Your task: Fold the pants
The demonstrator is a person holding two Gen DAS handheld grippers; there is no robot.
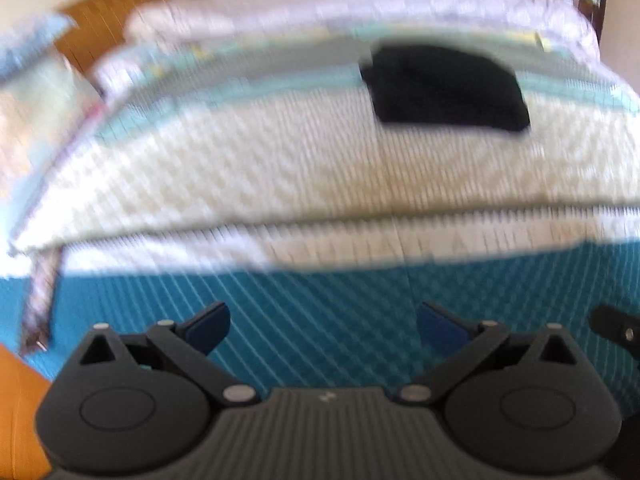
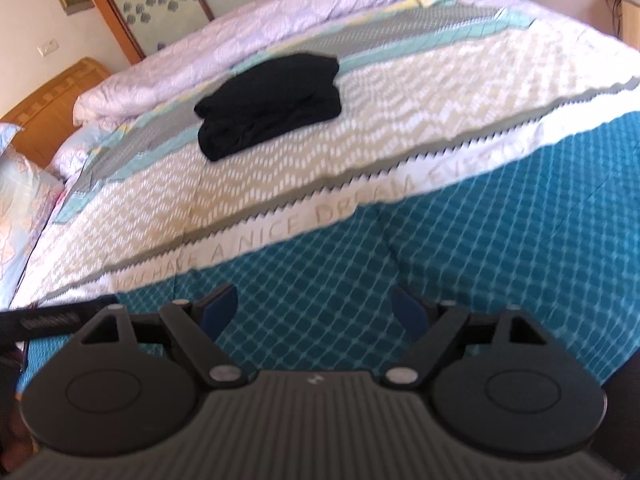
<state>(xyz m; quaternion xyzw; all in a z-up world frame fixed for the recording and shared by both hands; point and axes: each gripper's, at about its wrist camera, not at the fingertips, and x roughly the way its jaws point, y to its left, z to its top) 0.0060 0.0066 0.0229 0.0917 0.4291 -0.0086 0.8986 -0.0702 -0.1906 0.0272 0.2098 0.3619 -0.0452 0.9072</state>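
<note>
The black pants (image 2: 270,102) lie folded into a compact bundle far up the bed, on the grey and beige zigzag part of the blanket. In the left wrist view the same black pants (image 1: 446,88) show at upper right, blurred. My left gripper (image 1: 322,326) hovers open over the teal quilted band near the bed's front edge, nothing between its blue pads. My right gripper (image 2: 316,308) is also open over the teal band, well short of the pants. A piece of the other gripper (image 1: 616,330) pokes in at the right edge of the left wrist view.
The bed carries a patterned blanket (image 2: 400,128) with a white lettered strip and a teal band (image 2: 500,232). A rumpled lilac duvet (image 2: 280,28) runs along the far side. A wooden headboard (image 2: 48,108) and a pillow (image 2: 24,196) are at left.
</note>
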